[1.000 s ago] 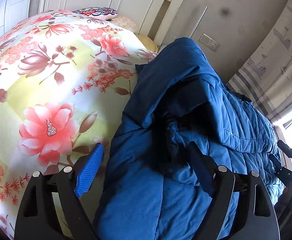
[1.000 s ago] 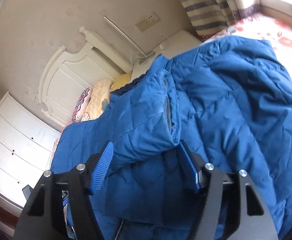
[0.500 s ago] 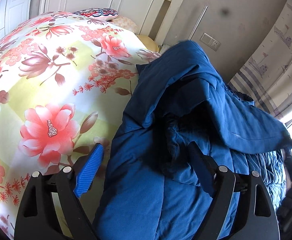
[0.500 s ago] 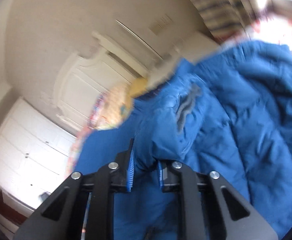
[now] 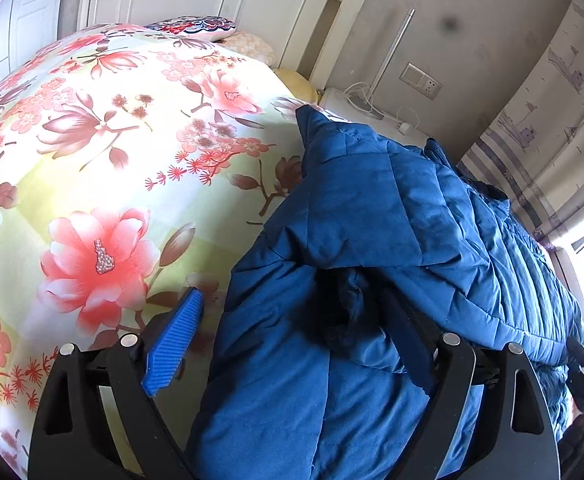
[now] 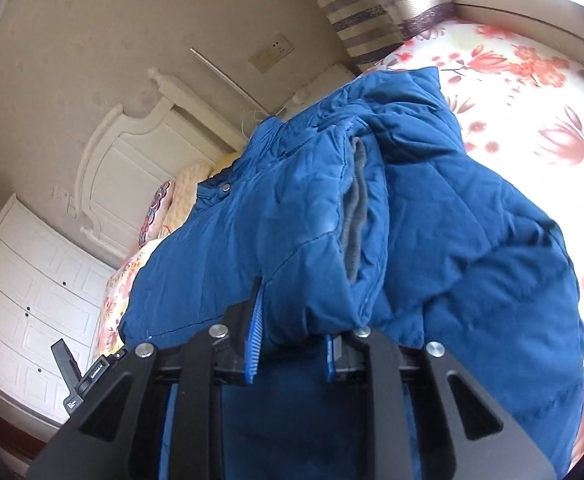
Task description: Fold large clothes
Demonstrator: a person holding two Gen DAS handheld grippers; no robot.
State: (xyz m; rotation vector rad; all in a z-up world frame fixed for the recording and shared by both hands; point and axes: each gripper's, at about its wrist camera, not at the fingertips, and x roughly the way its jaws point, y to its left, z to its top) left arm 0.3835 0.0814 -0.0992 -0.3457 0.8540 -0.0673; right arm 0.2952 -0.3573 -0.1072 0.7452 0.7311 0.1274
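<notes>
Pinching the sleeve cuff at frame centre, the right gripper has clamped from wide apart, though its jaws are easing open slightly. The left gripper stays spread around the blue jacket on the floral bedspread. The sleeve fold-in looks underway.

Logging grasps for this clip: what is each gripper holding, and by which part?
Right gripper: blue jacket, by its sleeve near the cuff; fingers easing open. Left gripper: open, holding nothing.
</notes>
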